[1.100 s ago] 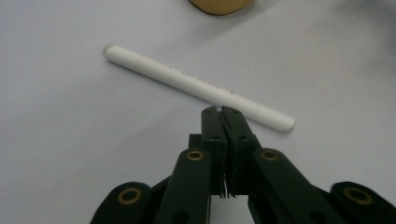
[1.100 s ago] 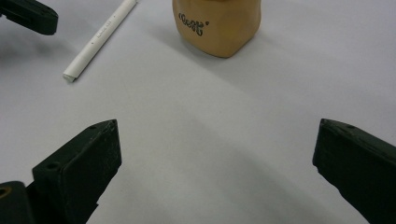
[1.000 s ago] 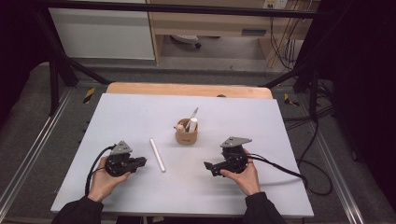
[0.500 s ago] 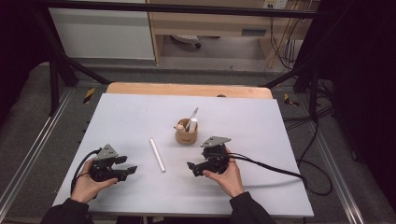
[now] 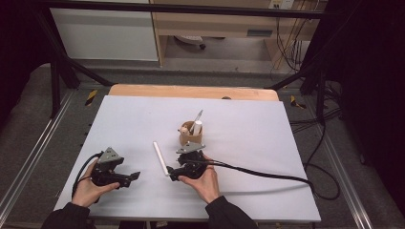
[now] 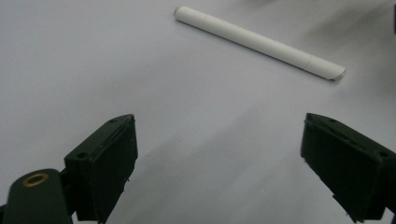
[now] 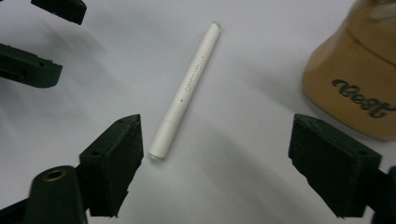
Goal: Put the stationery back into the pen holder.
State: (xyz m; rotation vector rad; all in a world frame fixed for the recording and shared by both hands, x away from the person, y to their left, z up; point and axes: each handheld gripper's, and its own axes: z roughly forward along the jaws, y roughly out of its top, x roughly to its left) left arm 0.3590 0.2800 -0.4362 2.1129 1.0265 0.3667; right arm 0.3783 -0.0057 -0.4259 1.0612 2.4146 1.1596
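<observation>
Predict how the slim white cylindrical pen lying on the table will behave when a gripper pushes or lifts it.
The slim white cylindrical pen is round and smooth, so it will probably roll if nudged sideways. It looks straight and rigid, so likely stiff when lifted. Its glossy plastic barrel may slip unless gripped near the middle.

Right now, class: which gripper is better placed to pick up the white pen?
The right gripper: its open jaws sit beside the white pen. The left gripper is farther off.
</observation>
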